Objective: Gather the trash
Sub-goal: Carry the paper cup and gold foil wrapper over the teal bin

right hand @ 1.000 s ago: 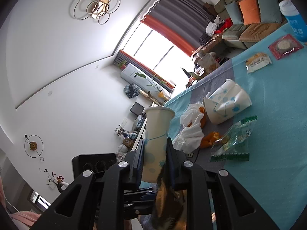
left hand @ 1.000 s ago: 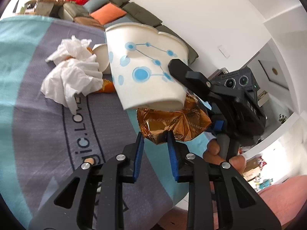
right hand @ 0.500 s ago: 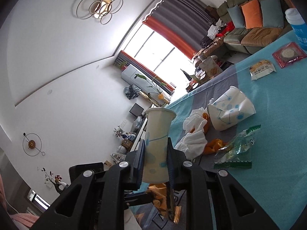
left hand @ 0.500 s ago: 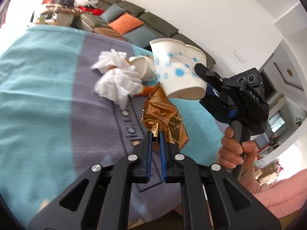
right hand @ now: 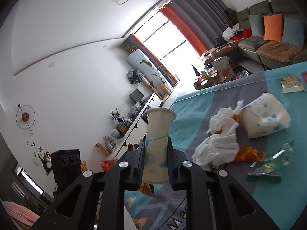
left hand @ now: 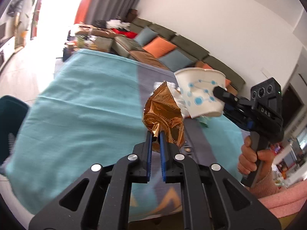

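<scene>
Both grippers held trash above the bench (left hand: 80, 103).
The right gripper (right hand: 155, 160) had its fingers clamped on a paper cup (right hand: 157, 143); the left gripper (left hand: 155, 140) had its fingers pinched nearly shut on a gold wrapper (left hand: 163, 113), just beside that cup.

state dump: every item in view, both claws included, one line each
left claw: shut on gold foil wrapper
gold foil wrapper: crumpled, lifted off the tablecloth
right claw: shut on paper cup
paper cup: upright, squeezed
second paper cup: crushed, on its side
tissues: crumpled, on cloth
clear wrapper: empty, lying flat
</scene>
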{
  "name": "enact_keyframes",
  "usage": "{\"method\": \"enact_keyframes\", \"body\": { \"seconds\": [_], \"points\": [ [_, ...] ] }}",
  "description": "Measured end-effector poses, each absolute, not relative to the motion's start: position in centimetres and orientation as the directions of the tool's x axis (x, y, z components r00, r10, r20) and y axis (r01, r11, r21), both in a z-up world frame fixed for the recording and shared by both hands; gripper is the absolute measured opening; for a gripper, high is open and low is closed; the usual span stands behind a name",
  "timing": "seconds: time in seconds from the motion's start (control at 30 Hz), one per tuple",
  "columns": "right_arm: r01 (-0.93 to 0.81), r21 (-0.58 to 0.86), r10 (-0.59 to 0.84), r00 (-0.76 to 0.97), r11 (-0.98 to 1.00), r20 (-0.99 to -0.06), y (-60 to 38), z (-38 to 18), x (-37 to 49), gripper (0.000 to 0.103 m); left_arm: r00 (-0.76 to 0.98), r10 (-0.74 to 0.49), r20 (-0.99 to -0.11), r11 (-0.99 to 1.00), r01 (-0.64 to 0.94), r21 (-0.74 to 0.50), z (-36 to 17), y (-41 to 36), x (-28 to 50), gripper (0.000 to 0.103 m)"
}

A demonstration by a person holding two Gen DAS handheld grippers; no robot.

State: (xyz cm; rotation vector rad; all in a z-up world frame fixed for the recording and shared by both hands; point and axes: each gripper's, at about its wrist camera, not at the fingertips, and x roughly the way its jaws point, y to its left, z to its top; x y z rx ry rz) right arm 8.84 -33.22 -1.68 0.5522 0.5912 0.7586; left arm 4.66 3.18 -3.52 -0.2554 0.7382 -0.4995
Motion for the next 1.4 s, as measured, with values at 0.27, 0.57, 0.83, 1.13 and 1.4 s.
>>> {"method": "enact_keyframes", "body": {
  "seconds": [0.27,0.57,0.83,1.13,1.4],
  "points": [
    [-0.52,0.61,0.786,0.527,0.598,-0.322,-29.4,-0.9,9.6,0.019,0.709,-0.409,-0.575,0.903,0.222,-0.369,-2.2,8.4,2.6,0.008],
    [-0.587,0.576,0.821,0.446,0.57,-0.357,-24.2,-0.7,10.4,0.019,0.767,-0.292,-0.572,0.935,0.101,-0.341,-1.3,13.1,1.1,0.008],
    [-0.634,0.559,0.845,0.387,0.535,-0.37,-20.6,-0.1,11.1,0.019,0.801,-0.209,-0.562,0.946,0.019,-0.324,-0.6,16.9,0.4,0.008],
    [-0.668,0.547,0.86,0.337,0.505,-0.384,-16.8,0.1,11.3,0.019,0.817,-0.137,-0.561,0.95,-0.051,-0.307,-0.2,19.7,-0.6,0.008],
    [-0.694,0.54,0.872,0.292,0.476,-0.393,-13.9,0.3,11.5,0.019,0.823,-0.1,-0.559,0.946,-0.095,-0.308,0.2,21.1,-1.4,0.008]
  ]
}}
